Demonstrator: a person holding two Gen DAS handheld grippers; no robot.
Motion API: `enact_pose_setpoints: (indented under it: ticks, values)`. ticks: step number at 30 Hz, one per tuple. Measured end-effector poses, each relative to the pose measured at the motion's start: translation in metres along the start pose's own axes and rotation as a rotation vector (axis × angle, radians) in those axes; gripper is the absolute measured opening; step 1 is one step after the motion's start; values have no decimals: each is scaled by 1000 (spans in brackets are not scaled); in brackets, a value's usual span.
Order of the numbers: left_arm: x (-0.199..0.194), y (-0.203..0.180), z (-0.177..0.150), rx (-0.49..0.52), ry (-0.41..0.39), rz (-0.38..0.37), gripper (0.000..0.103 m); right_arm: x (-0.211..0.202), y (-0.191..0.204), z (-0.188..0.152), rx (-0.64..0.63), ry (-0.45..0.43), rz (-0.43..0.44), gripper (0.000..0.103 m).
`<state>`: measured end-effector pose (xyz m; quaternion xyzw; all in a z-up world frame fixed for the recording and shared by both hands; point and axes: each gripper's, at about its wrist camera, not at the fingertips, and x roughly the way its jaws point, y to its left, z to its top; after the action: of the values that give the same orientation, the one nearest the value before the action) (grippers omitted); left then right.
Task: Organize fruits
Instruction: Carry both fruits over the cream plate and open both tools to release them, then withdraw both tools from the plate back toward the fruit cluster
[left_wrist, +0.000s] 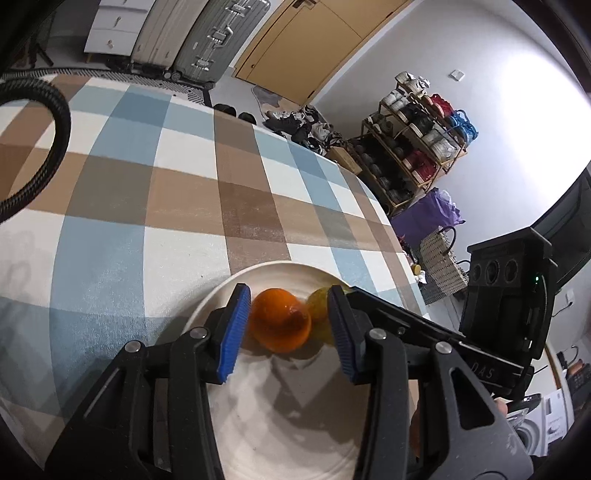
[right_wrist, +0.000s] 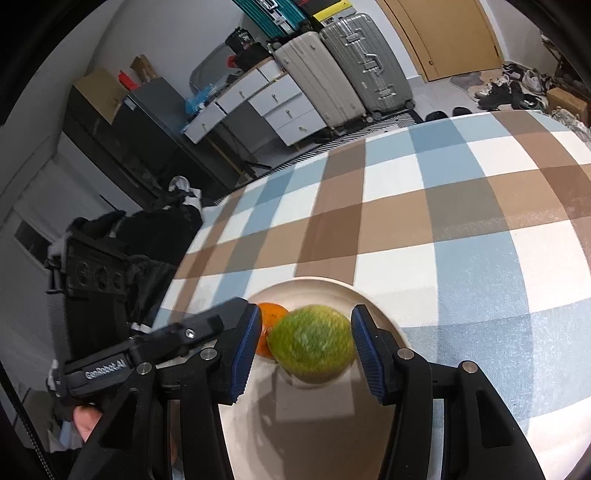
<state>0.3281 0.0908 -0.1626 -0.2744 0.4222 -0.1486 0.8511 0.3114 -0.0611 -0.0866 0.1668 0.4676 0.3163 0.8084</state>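
You had both grippers over the white plate (left_wrist: 221, 295), which sat on the checked cloth (left_wrist: 147, 184). Your left gripper (left_wrist: 286, 325) stood with its jaws apart around the orange (left_wrist: 280, 325): the blue pad (left_wrist: 232, 332) on one side lay just beside the fruit, but a clear gap showed on the other side, so nothing was clamped. From the left wrist the green fruit (left_wrist: 317, 306) was only a sliver, half hidden behind the far finger and just beside the orange on the plate.

The right wrist view told you more about it: the green fruit (right_wrist: 312, 341) filled the space between the fingers of your right gripper (right_wrist: 304, 343), blurred, with gaps to both blue pads (right_wrist: 245, 354), so that gripper was open too and gripping nothing. I cannot tell whether the fruit rested on the plate (right_wrist: 314, 286) or hung just above it. There the orange (right_wrist: 271, 319) peeped out behind the green fruit, partly covered.
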Motion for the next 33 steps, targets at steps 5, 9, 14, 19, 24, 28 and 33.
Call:
enact_pose_setpoints:
  ticks: [5, 9, 14, 19, 24, 28, 33]
  values:
    - [-16, -5, -5, -4, -24, 23, 61, -26, 10, -1, -7, -62, 0, 54]
    - [-37, -22, -13, 30, -61, 57, 73, -60, 26, -9, -44, -125, -22, 79]
    - [-76, -54, -30, 114, -129, 146, 82, -113, 48, -30, -90, -239, -36, 93]
    - [-113, -87, -51, 200, -187, 233, 91, -155, 68, -57, -145, -304, -81, 103]
    - [-151, -112, -77, 239, -261, 263, 102, -188, 85, -88, -194, -339, -130, 103]
    - [-171, -128, -97, 261, -265, 272, 102, -208, 94, -111, -212, -373, -150, 103]
    - [-190, -142, -124, 276, -272, 278, 102, -230, 107, -143, -247, -410, -192, 103]
